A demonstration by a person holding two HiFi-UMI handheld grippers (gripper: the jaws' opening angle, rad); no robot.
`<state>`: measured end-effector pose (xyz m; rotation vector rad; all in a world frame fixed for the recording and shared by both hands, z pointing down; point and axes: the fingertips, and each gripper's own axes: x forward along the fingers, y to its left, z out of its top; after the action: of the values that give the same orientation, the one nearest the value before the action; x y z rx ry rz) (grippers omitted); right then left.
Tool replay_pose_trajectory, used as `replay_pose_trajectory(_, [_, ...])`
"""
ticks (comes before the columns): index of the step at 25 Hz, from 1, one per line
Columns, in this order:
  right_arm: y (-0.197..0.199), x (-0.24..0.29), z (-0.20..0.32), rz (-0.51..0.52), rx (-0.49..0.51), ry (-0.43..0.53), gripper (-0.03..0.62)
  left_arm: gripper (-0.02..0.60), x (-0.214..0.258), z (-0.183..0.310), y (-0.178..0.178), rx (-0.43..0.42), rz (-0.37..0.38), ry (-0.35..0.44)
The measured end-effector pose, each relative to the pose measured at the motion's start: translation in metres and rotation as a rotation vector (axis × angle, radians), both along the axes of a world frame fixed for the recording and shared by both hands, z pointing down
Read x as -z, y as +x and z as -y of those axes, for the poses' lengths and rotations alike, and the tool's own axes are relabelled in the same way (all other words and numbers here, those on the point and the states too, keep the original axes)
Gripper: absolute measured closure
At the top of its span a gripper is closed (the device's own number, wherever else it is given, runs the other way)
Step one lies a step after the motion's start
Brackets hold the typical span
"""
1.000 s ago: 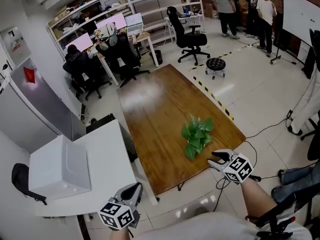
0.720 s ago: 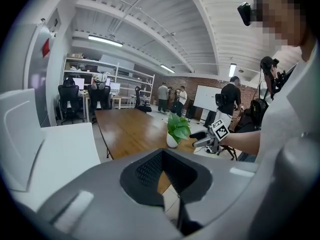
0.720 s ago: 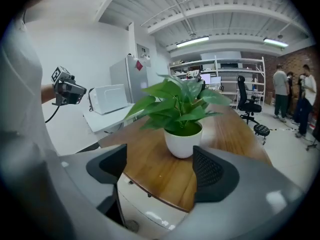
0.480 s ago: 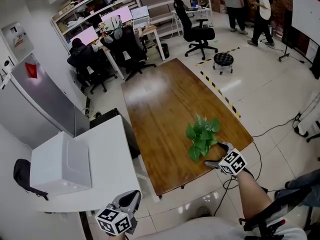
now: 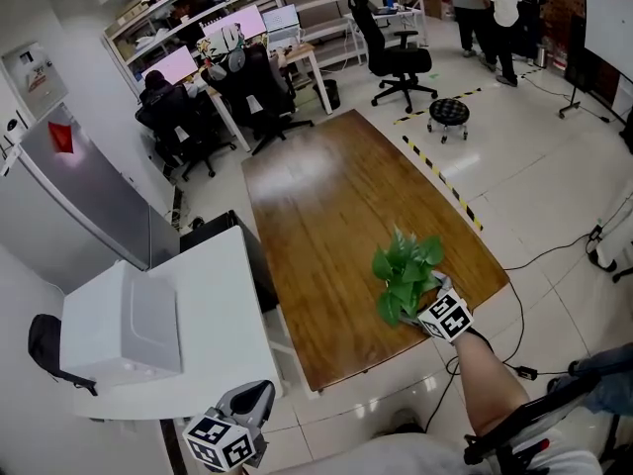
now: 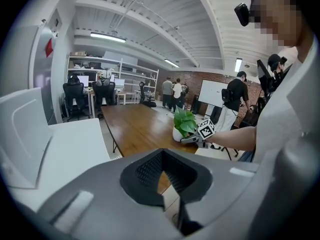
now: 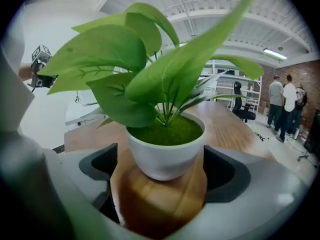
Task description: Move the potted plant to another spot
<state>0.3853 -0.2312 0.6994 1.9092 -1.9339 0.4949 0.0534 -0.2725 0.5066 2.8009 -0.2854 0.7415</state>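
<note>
The potted plant, green leaves in a white pot, stands on the wooden table near its front right corner. My right gripper reaches in under the leaves, and its jaws have just been opening. In the right gripper view they stand wide, one on each side of the pot, with gaps between the pads and the pot wall. My left gripper hangs low at the front left, shut and empty. From its own view the plant and the right gripper show across the table.
A white table carries a white box at the left. Office chairs, desks with monitors and a round stool stand beyond the wooden table. People stand at the far right. Cables lie on the floor at the right.
The right gripper moved forward and down from the table's front edge to the plant; its jaws now flank the pot. The left gripper stayed low at the front left.
</note>
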Motion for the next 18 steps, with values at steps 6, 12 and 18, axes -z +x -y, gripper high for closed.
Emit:
replay_pose_trajectory(6, [0.003, -0.008, 0.011, -0.015, 0.006, 0.002, 0.072, 0.588, -0.003, 0.005, 0.004, 0.008, -0.001, -0.002])
replay_pose_trajectory(12, [0.009, -0.003, 0.012, -0.020, -0.019, 0.024, 0.141, 0.588, -0.004, 0.006, 0.004, 0.008, 0.004, -0.010])
replay_pose_trajectory(18, [0.010, -0.005, 0.013, -0.027, -0.027, 0.024, 0.141, 0.588, -0.007, 0.008, 0.005, 0.007, 0.004, -0.011])
